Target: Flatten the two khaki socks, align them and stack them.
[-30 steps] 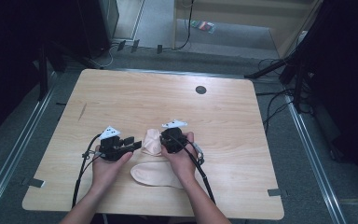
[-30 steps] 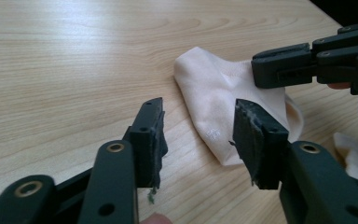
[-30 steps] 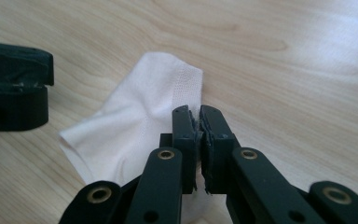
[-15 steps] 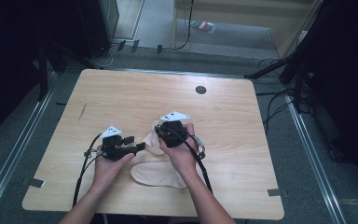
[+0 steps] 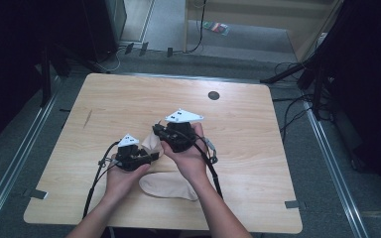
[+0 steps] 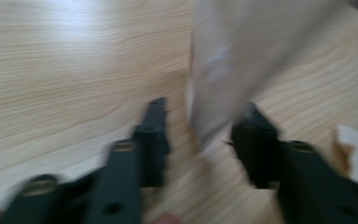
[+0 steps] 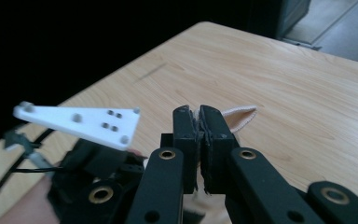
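Right claw (image 7: 199,140) is clamped on the beige sock's (image 5: 152,144) cuff, lifting it above the counter (image 5: 253,134), apparently presenting the hanging fabric between the wide-spread left claw (image 6: 200,135).

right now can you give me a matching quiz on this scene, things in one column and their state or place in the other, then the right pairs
Things:
1. right gripper
2. left gripper
3. flat beige sock
4. dark round spot

States or places:
A. jaws apart, hanging fabric between them
B. lies on the table near the person's edge
C. on the far part of the tabletop
D. jaws closed on the lifted beige sock

Pairs: 1-D, 2-A, 3-B, 4-C
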The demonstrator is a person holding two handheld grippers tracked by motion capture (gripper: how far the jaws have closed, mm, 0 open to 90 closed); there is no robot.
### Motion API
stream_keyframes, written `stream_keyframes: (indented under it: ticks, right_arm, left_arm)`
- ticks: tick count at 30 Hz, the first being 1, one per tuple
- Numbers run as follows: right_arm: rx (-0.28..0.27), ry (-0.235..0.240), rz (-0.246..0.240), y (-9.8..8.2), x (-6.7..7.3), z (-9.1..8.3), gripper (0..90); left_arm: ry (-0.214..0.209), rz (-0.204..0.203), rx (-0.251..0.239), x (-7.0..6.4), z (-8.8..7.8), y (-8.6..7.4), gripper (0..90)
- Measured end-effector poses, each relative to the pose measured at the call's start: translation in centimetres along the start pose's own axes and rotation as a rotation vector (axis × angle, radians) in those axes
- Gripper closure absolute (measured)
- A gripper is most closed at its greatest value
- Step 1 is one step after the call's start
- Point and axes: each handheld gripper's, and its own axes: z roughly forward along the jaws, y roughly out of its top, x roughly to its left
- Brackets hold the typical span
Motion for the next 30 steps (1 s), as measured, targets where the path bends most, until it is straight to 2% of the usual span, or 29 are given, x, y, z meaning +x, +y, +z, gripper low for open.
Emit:
stream_keyframes:
  ticks: [1,2,3,5,7,8,9,12,13,16,18,20,22,23,25,26,28,30]
  right_arm:
    - [-0.006,0.006,0.005,0.0,-0.1,-0.2,86.9]
    - [-0.01,0.005,0.005,0.0,-0.3,-0.6,87.1]
    - [-0.01,-0.003,0.004,0.0,-0.6,-0.9,87.3]
    - [0.005,-0.038,0.014,-0.3,-1.5,-1.5,87.8]
    - [0.025,-0.063,0.045,-1.0,-2.9,-1.9,88.2]
    - [0.039,-0.078,0.052,-1.5,-3.6,-2.1,88.4]
    - [0.057,-0.091,0.058,-2.1,-4.2,-2.1,88.5]
    - [0.11,-0.122,0.068,-4.1,-5.7,-1.5,88.7]
    - [0.13,-0.136,0.073,-4.7,-6.1,-1.3,88.7]
    - [0.166,-0.158,0.089,-6.4,-7.2,-0.5,88.7]
    - [0.187,-0.171,0.077,-7.2,-7.8,-0.2,88.7]
    - [0.209,-0.218,0.058,-7.7,-8.4,-0.1,88.6]
    - [0.225,-0.262,0.036,-8.0,-9.3,-0.3,87.0]
    - [0.228,-0.279,0.027,-8.2,-9.9,-0.4,82.6]
    - [0.215,-0.343,0.034,-8.5,-11.2,-0.8,59.6]
    - [0.205,-0.382,0.039,-8.6,-11.9,-1.1,54.0]
    - [0.178,-0.427,0.085,-8.8,-13.0,-1.9,49.1]
    - [0.128,-0.432,0.155,-9.0,-13.8,-3.0,51.0]
  left_arm:
    - [0.013,0.014,-0.002,0.2,-0.2,0.0,74.9]
    - [0.05,0.038,-0.013,0.3,-0.5,0.0,84.9]
    - [0.077,0.061,-0.03,0.5,-0.9,0.0,89.5]
    - [0.148,0.085,-0.058,1.0,-1.7,0.1,89.9]
    - [0.225,0.118,-0.093,1.4,-2.4,0.2,90.0]
    - [0.27,0.151,-0.108,1.4,-2.7,0.3,90.0]
    - [0.324,0.2,-0.117,1.3,-2.8,0.3,90.0]
    - [0.404,0.31,-0.092,0.7,-2.3,0.1,90.0]
    - [0.413,0.334,-0.072,0.4,-1.9,-0.1,90.0]
    - [0.408,0.391,-0.027,-0.3,-0.8,-0.7,89.9]
    - [0.382,0.411,-0.006,-0.6,-0.6,-0.8,87.2]
    - [0.358,0.405,-0.01,-0.5,-0.8,-0.9,82.2]
    - [0.336,0.382,0.004,0.0,-1.2,-0.9,73.5]
    - [0.322,0.367,-0.001,0.3,-1.4,-0.9,71.1]
    - [0.29,0.329,-0.015,0.9,-1.9,-0.9,64.5]
    - [0.273,0.304,-0.011,1.3,-2.0,-0.8,61.6]
    - [0.233,0.257,-0.03,1.7,-2.2,-0.7,58.5]
    - [0.197,0.208,-0.048,1.9,-2.0,-0.3,57.7]
